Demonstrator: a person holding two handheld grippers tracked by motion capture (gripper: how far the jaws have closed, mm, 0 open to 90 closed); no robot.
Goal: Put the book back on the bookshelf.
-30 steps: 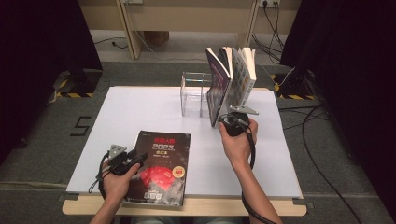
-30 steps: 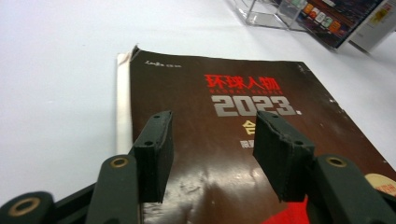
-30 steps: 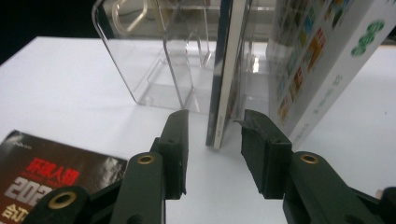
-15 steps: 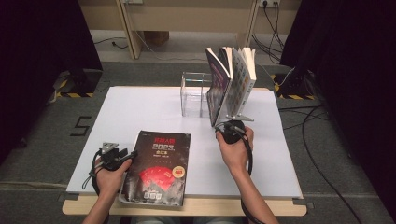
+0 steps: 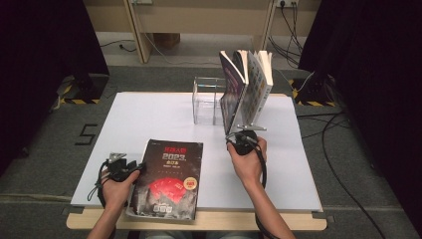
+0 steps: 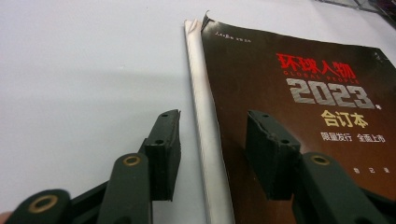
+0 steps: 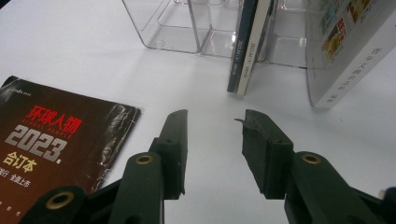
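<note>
getting a clean pinch on the magazine's spine edge

the dark magazine (image 5: 169, 179) lies flat at the near edge of the white table (image 5: 149, 114), cover up, its lower edge at the table's front lip. the left gripper (image 6: 212, 135) sits at its left side, and in the left gripper view the 2 jaws straddle the pale spine: 1 over bare table, 1 over the cover. they have just been closing with that edge between them, but the pads do not press on it yet, so it is not held.

to do this well, i would get the lower jaw under the spine rather than squeezing down from above, since a flat, floppy magazine slips out of a shallow bite. a deeper reach across the edge should help. whether the spine is already lifted off the table is hard to tell from this angle.

the right gripper (image 7: 212, 135) hovers with jaws apart and nothing between them, near the foot of the leaning books (image 5: 244, 89) in the clear rack (image 5: 206, 99). it looks well placed to steady those books or open a slot once the magazine comes up.
</note>
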